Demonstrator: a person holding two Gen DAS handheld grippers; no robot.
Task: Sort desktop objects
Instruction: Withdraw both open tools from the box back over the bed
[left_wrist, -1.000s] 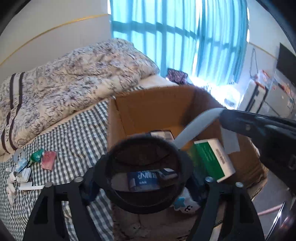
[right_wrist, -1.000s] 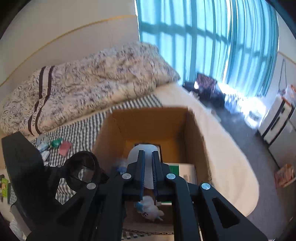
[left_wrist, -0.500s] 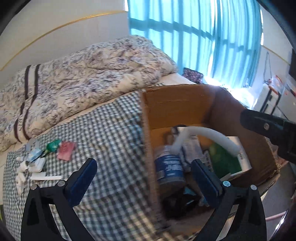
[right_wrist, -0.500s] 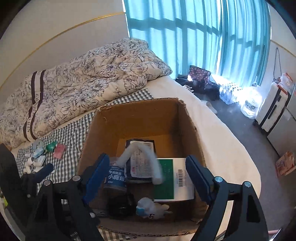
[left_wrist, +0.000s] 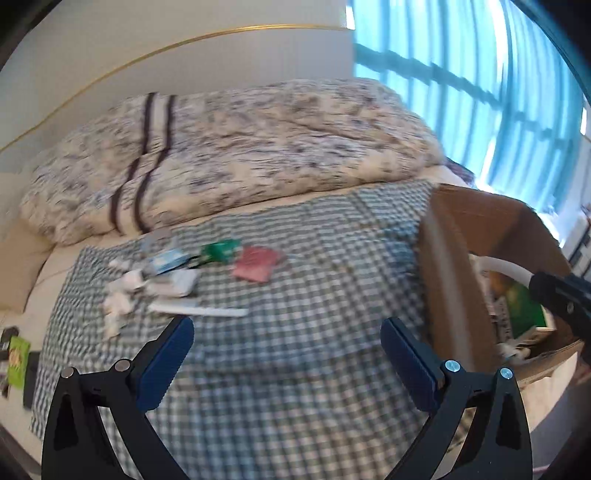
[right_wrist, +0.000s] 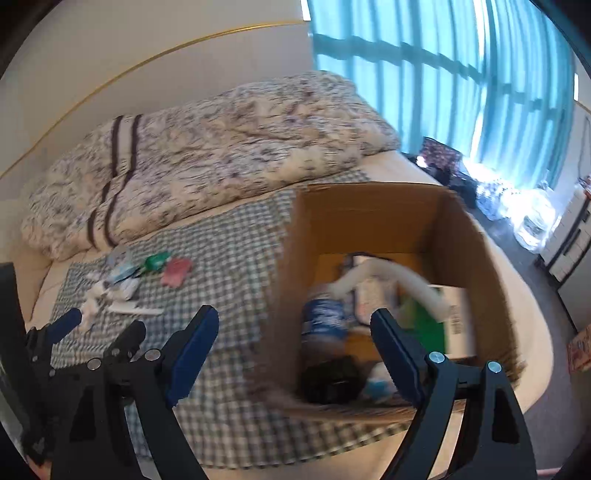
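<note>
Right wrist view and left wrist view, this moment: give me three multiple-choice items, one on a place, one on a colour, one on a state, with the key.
1. Where is the white curved tube?
A. on the checked cloth
B. inside the cardboard box
C. between the right tool's pads

2. What colour is the flat packet beside the green item on the checked cloth?
A. pinkish red
B. yellow
C. black

3. How does the left tool stand?
A. shut on a packet
B. shut with nothing held
C. open with nothing held

Key: 1 B, the tube lies across the things in the cardboard box, clear of the open right tool. 2 A, the packet reads pinkish red in both views. 3 C, only cloth shows between its wide-apart pads.
</note>
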